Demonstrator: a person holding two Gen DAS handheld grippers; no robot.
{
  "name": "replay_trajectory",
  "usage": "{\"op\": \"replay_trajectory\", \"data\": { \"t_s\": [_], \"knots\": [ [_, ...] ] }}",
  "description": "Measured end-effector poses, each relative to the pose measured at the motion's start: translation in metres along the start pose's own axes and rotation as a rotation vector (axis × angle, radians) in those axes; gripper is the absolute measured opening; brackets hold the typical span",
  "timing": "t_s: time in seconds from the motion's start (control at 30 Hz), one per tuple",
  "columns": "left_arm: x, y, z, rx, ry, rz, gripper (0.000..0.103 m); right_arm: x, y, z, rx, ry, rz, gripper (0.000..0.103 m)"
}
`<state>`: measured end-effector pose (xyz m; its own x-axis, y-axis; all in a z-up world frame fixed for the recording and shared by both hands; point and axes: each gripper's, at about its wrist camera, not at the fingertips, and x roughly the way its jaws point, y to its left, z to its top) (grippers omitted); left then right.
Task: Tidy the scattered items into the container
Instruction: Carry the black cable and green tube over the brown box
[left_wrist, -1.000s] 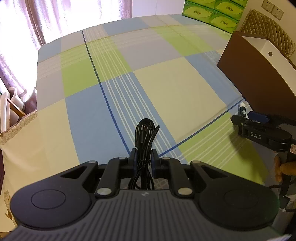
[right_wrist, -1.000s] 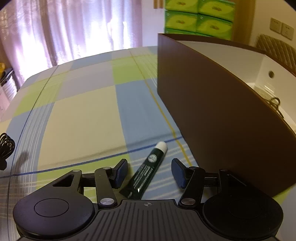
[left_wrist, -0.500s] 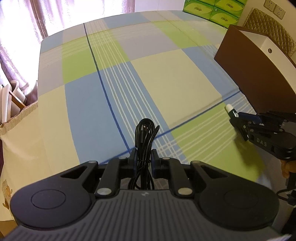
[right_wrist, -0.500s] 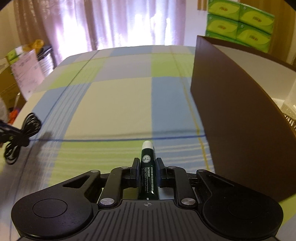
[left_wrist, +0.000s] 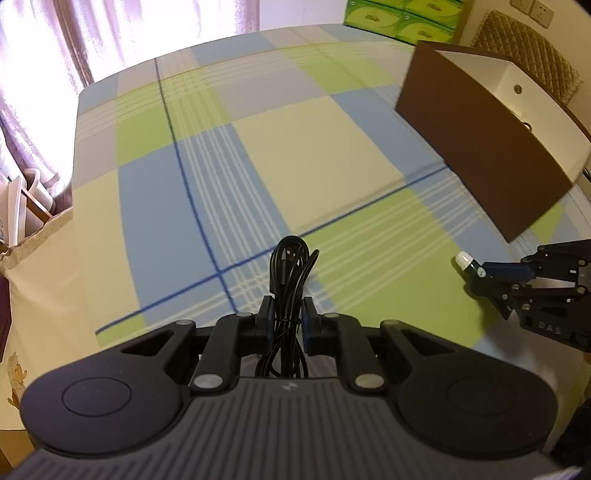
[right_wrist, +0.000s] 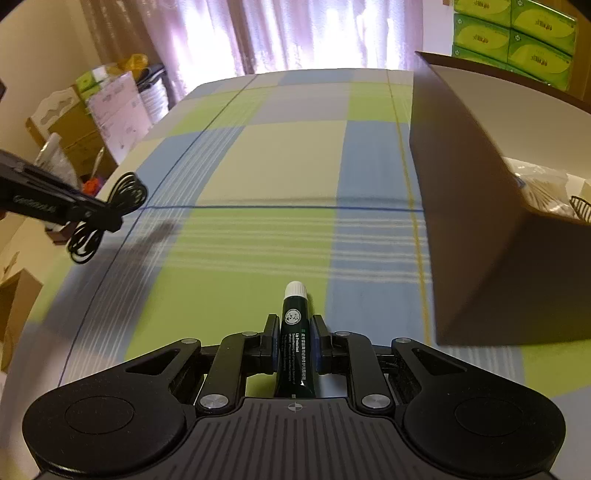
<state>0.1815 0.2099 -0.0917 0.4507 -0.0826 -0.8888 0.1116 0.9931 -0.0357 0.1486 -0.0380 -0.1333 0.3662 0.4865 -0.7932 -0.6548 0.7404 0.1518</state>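
Tube (right_wrist: 295, 332) pinched in right tool (right_wrist: 294, 341), left of box (right_wrist: 480, 229); left tool (left_wrist: 287, 325) pinches cable (left_wrist: 290, 266).

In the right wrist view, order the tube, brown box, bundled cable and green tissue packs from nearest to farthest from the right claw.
1. Tube, gripped in the right claw.
2. Brown box, right.
3. Bundled cable, left, in the left claw.
4. Green tissue packs, far right.

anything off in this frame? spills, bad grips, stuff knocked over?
Nothing stands out. Left gripper clamps the coiled black cable; right gripper holds the green tube lengthwise, cap forward. The brown box sits upright on the checked cloth. No spills visible.
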Motion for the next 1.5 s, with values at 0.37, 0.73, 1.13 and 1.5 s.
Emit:
{"op": "replay_trajectory", "data": {
  "t_s": [0.37,0.73,1.13,1.5],
  "knots": [
    [-0.007,-0.047,-0.004,0.031,-0.003,-0.015,0.011,-0.051,-0.029,-0.021,-0.024,-0.007,0.052,0.019],
    [-0.012,-0.1,-0.006,0.005,-0.003,-0.061,0.011,-0.088,-0.081,-0.03,0.003,0.006,0.065,0.019],
    [-0.032,-0.175,-0.004,-0.044,-0.028,-0.16,0.011,-0.135,-0.144,-0.024,0.013,-0.001,0.092,0.019],
    [-0.057,-0.246,0.043,0.042,-0.136,-0.188,0.011,-0.182,-0.202,-0.002,0.05,-0.069,0.185,0.019]
  ]
}}
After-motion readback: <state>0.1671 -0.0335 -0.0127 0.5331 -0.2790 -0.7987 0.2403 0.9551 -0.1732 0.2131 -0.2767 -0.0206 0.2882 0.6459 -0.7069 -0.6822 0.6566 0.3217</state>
